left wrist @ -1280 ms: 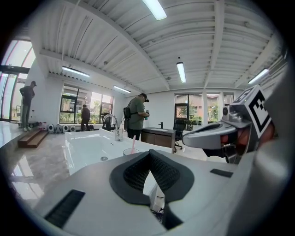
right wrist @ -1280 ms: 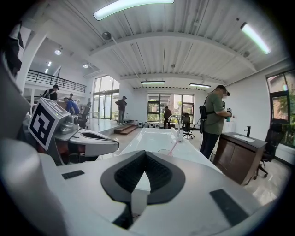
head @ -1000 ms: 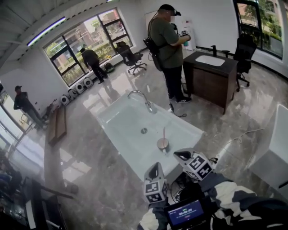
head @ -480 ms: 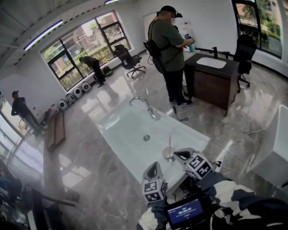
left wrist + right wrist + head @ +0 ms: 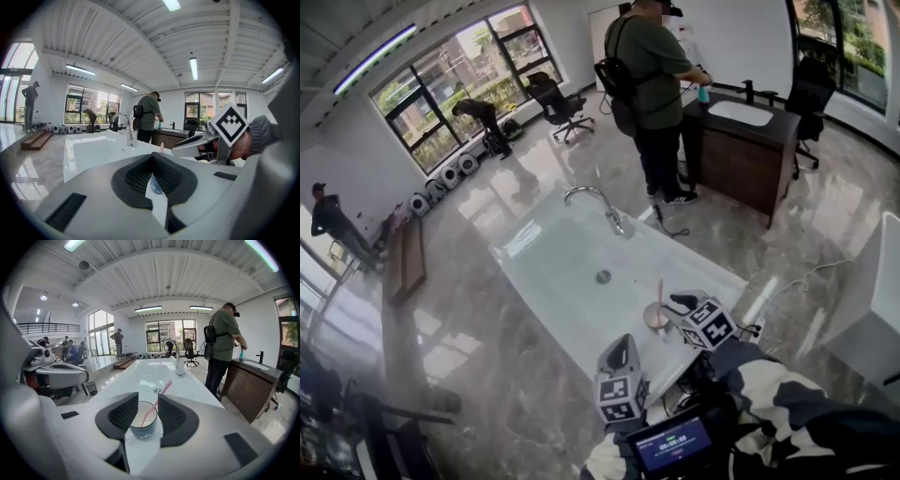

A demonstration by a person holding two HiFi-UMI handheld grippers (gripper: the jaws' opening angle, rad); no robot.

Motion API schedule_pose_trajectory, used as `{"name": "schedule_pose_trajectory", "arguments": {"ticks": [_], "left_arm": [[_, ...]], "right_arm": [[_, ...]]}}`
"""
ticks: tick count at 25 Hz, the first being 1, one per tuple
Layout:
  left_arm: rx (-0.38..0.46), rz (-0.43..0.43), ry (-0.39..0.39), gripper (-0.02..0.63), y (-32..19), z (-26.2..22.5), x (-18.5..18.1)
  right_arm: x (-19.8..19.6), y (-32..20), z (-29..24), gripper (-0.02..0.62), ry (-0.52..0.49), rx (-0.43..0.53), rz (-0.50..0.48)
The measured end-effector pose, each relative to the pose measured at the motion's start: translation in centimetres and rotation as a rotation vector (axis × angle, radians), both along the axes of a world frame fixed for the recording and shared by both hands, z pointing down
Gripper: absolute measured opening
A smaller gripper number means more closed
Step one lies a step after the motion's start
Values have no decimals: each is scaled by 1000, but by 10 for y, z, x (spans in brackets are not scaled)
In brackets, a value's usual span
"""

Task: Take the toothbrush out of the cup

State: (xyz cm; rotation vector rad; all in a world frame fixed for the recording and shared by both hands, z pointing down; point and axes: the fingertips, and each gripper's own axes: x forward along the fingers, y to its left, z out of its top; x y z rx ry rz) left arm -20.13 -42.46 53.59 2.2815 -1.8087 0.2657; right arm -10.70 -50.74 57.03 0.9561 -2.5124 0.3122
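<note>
A small blue cup (image 5: 143,425) stands on the white counter (image 5: 712,272) near its front corner, with a pink toothbrush (image 5: 156,405) leaning in it. My right gripper (image 5: 148,401) is open around the cup, one pad on each side and not pressing; its jaws have just been opening. In the head view the cup (image 5: 655,317) sits just left of the right gripper (image 5: 677,303). My left gripper (image 5: 623,345) hovers at the counter's front edge, short of the cup, and its jaws (image 5: 152,157) look shut with nothing held. A sliver of the cup (image 5: 156,186) shows past them.
A long white basin with a drain (image 5: 603,277) and a chrome faucet (image 5: 600,202) fills the counter beyond the cup. A person (image 5: 661,75) stands at a dark vanity (image 5: 741,155) further back. Office chairs and other people are by the windows.
Both grippers have moved forward toward the counter. The right gripper has come down beside the cup and now straddles it; the toothbrush still leans in the cup.
</note>
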Motion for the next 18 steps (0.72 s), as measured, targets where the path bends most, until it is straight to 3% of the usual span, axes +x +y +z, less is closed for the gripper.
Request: {"name": "schedule_pose_trajectory", "arguments": {"ticks": [8,16,18], "left_arm": [[-45,-9,-18,5,-2,5,-17],[-67,-24,-30,5,-1,13,-25],[-71,-25,-32,5,-2,16,-28]], "right_arm": [[-16,-45,23,230,27,-83,53],[-28,-53,41,232,43,-147,-1],[-27,-54,43,201,56,-136,-3]]}}
